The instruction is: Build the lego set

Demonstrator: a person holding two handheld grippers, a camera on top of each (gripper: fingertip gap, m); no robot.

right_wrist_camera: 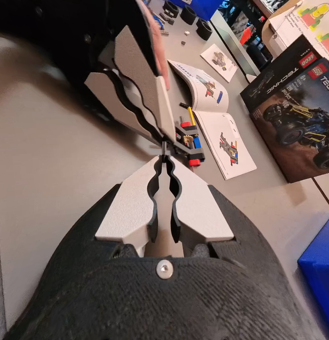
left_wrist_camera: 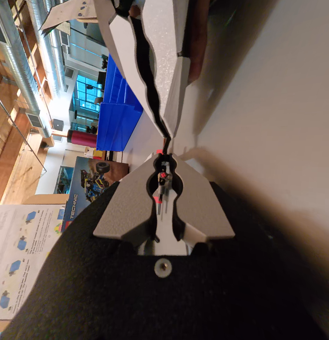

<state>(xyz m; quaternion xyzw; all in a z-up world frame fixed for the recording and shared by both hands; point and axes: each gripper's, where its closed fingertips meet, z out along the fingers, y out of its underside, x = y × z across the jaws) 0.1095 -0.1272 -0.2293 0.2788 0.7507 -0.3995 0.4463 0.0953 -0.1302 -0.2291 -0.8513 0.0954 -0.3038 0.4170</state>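
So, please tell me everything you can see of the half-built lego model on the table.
The half-built lego model lies flat on the grey table, beside the open instruction booklet. It looks like hard plastic: a dark grey frame with red end pieces, a blue block, a tan gear and a yellow rod sticking out. The left gripper hides its near end; whether they touch, I cannot tell.

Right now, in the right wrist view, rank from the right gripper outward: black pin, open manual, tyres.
1. Black pin, pinched at the right gripper tips.
2. Open manual, to the right, on the table.
3. Tyres, far end, top of view.
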